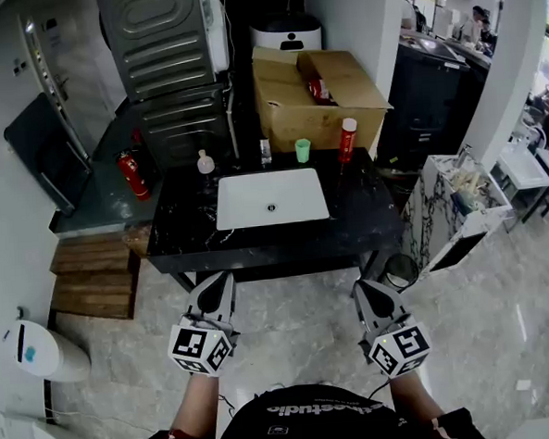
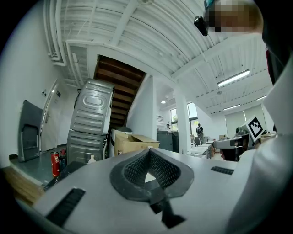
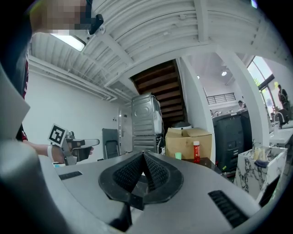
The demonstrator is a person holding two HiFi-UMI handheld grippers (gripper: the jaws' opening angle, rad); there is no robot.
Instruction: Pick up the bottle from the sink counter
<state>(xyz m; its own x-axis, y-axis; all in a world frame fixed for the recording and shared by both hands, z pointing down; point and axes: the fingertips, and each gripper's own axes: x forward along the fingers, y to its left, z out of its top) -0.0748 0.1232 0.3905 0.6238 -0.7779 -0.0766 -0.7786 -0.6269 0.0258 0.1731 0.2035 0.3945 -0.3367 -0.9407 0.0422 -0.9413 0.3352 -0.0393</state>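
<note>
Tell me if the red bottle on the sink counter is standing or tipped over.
Upright: the red bottle stands on its base at the back of the counter, white cap on top.

The black stone sink counter (image 1: 358, 220) is glossy, with faint pale veining. Set in it, the white rectangular basin (image 1: 246, 206) looks smooth and glazed. On the counter's back edge, the red white-capped bottle (image 1: 348, 140) looks like smooth plastic. Behind the counter stand a matt brown cardboard box (image 1: 292, 120) and ribbed grey sheet-metal panels (image 1: 166, 44). Left of the counter are rough wooden plank steps (image 1: 93, 281).
</note>
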